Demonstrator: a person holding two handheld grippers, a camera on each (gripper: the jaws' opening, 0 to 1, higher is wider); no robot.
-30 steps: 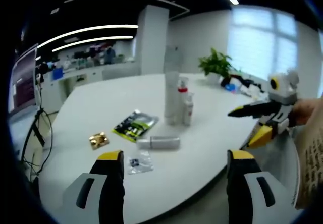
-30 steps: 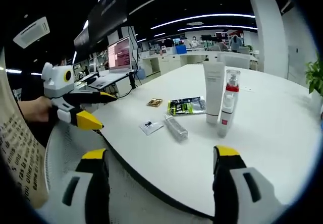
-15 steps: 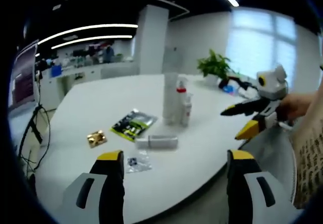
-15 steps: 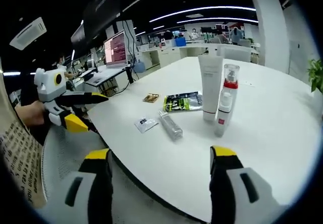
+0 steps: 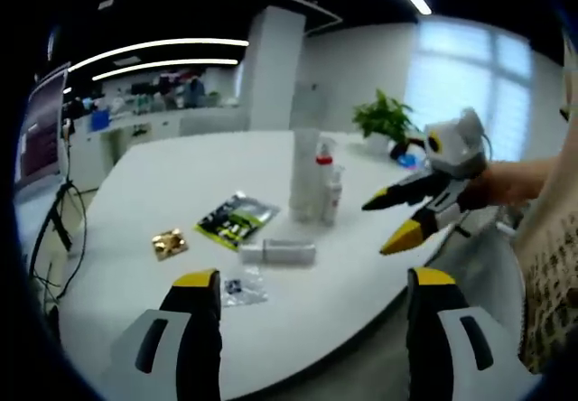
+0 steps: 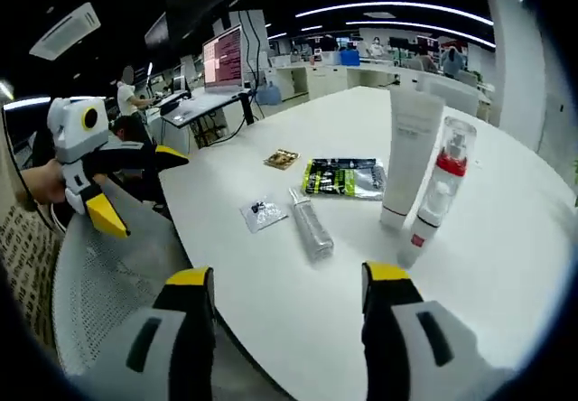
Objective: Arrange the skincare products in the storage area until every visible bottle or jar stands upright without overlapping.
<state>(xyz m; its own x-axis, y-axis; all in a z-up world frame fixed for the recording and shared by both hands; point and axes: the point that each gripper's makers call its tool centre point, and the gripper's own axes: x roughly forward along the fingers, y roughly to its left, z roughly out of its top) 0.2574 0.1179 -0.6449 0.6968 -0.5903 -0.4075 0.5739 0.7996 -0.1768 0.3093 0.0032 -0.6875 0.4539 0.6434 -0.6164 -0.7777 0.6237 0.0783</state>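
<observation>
both tools, left tool (image 5: 302, 279) and right tool (image 6: 287, 275), gaped empty above the bench (image 6: 506, 265); labels on the white tube (image 6: 407, 171) and green sachet (image 6: 343, 177) were unreadable.

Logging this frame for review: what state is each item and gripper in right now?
White tube: standing upright.
Red-collared pump bottle: upright, beside the tube.
Small white bottle: upright.
Clear bottle: lying on its side.
Green sachet: flat on the table.
Left gripper: open, empty.
Right gripper: open, empty.
</observation>
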